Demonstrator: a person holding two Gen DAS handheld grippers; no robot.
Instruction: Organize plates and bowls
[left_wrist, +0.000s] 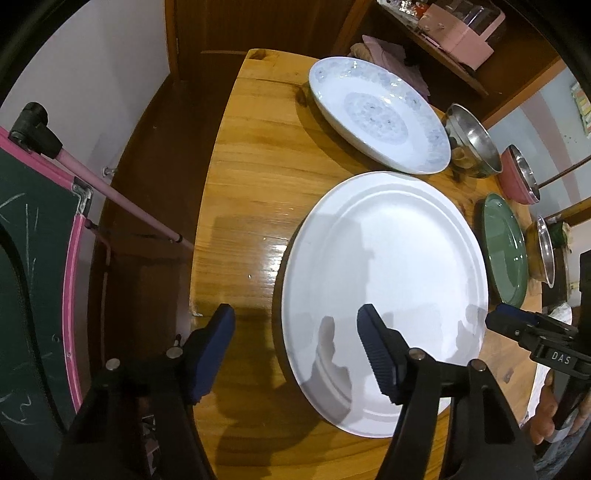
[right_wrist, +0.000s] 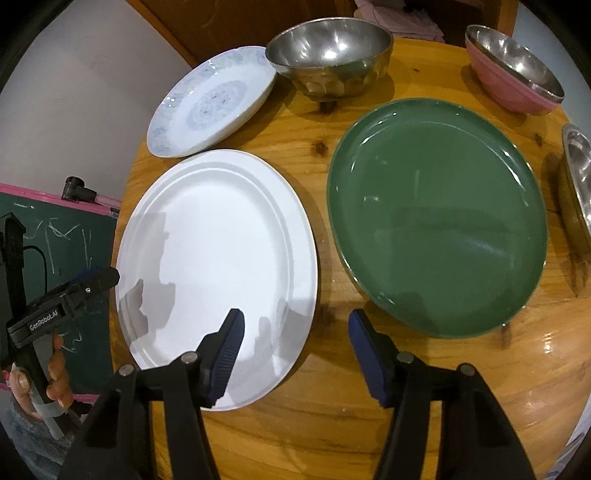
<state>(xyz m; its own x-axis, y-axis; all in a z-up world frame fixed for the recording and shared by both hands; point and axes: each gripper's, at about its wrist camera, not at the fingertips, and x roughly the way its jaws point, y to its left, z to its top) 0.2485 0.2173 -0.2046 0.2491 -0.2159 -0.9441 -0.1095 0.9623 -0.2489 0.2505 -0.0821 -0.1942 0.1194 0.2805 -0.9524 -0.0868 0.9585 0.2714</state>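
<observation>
Both claws, left (left_wrist: 295, 325) and right (right_wrist: 295, 328), gape empty astride the smooth white plate's (left_wrist: 388, 258) rim; only the right view shows the whole glossy green plate (right_wrist: 436, 218).

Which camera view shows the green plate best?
The right wrist view: the green plate lies whole and large there, seen from above. In the left wrist view it is only a thin sliver near the right edge, behind the white plate.

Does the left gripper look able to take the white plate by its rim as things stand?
Probably yes. The left gripper straddles the white plate's left rim with jaws open, one over the bare table, one over the plate; nothing lies between.
</observation>
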